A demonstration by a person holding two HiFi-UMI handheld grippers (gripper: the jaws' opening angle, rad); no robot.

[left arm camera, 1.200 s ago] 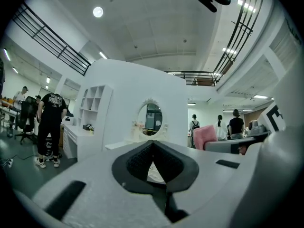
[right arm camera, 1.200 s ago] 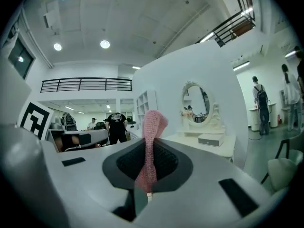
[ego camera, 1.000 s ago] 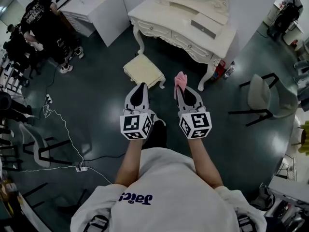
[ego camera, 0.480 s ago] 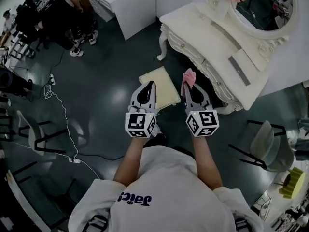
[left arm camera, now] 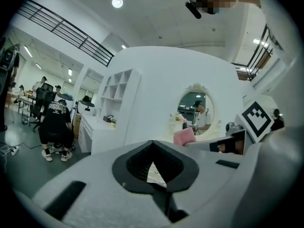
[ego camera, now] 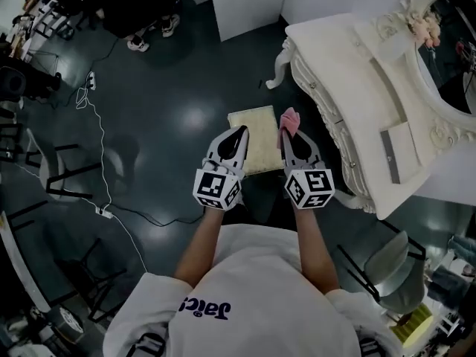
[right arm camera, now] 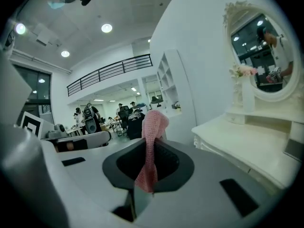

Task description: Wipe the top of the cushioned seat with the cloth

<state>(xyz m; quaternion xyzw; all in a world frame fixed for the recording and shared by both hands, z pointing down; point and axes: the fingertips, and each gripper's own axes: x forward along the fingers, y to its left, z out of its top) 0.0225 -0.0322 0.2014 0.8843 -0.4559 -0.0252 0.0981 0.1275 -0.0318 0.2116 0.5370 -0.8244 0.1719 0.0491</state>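
The cushioned seat [ego camera: 255, 136] is a cream square stool on the dark floor, straight below and ahead of both grippers in the head view. My right gripper [ego camera: 291, 125] is shut on a pink cloth [ego camera: 289, 120], which sticks up past its tips over the seat's right edge. In the right gripper view the pink cloth [right arm camera: 151, 141] stands pinched between the jaws. My left gripper [ego camera: 239, 132] hangs over the seat's left part, shut with nothing in it. Through its jaws in the left gripper view a sliver of the seat [left arm camera: 154, 174] shows.
A cream dressing table [ego camera: 372, 95] with an oval mirror [ego camera: 452, 36] stands close on the right. A white cabinet [ego camera: 249, 2] is at the top. Cables and a power strip [ego camera: 100, 213] lie on the left floor. Black chairs [ego camera: 63, 192] and people stand at the left.
The view has swung round and come closer: the seat has slid from ahead of the grippers to right beneath them, and the dressing table has shifted to the right. Both grippers keep their hold.
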